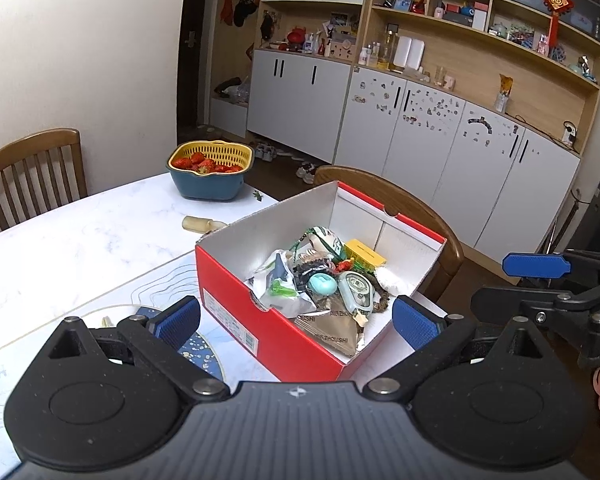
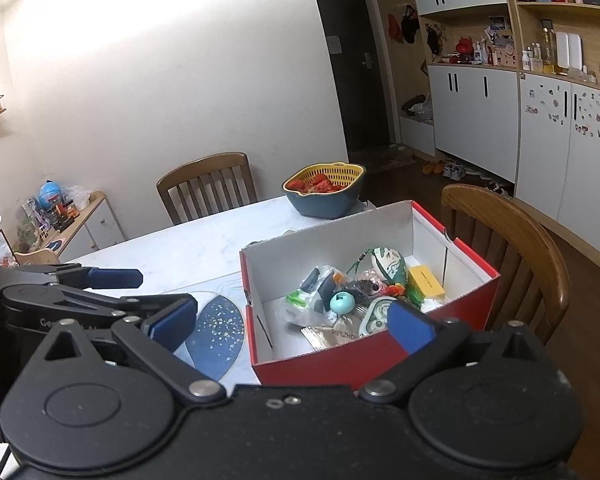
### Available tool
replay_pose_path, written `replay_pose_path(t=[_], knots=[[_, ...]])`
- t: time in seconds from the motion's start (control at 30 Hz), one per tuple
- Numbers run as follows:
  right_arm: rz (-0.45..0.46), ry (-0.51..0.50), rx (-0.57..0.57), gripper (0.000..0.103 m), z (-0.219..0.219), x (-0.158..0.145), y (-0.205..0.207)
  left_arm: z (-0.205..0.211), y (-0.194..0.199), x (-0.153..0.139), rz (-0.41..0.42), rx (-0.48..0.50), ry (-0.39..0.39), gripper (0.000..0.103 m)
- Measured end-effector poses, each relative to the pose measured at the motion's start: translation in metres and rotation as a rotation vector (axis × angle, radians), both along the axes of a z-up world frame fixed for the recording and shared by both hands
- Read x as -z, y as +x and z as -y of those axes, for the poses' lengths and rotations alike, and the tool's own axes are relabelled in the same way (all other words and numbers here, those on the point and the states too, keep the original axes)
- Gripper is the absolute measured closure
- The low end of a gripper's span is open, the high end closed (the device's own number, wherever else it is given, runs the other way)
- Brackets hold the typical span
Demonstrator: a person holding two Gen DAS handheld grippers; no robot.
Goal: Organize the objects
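Observation:
A red shoebox (image 1: 260, 332) (image 2: 476, 288) without a lid stands on the white table (image 1: 80, 248) (image 2: 188, 248). It holds several small things: foil packets, a teal ball (image 1: 323, 284) (image 2: 342, 302), a yellow box (image 1: 366, 255) (image 2: 426, 280) and a mint gadget (image 1: 356, 290). My left gripper (image 1: 296, 322) is open and empty, held above the box's near corner. My right gripper (image 2: 290, 326) is open and empty above the box's near wall. It also shows in the left wrist view (image 1: 540, 280) at the right.
A blue bowl with a yellow strainer of strawberries (image 1: 210, 170) (image 2: 324, 188) stands at the table's far side. A cream-coloured object (image 1: 202, 225) lies behind the box. A blue speckled plate (image 2: 218, 332) lies left of it. Wooden chairs (image 1: 32, 176) (image 2: 512, 256) stand around.

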State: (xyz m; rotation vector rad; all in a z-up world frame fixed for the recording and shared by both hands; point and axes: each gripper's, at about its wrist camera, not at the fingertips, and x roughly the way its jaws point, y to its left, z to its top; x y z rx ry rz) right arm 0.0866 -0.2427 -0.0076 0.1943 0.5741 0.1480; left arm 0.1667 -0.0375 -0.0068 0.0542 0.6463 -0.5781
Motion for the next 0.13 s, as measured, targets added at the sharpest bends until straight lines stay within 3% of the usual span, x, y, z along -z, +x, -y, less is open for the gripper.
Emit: replay_pose_path(t=[0.13], knots=[[-0.004,-0.002,0.0,0.001,-0.0014,0.0003,0.0014,-0.0052,0.0016,-0.0014,0.0,-0.017,-0.004,0.0]])
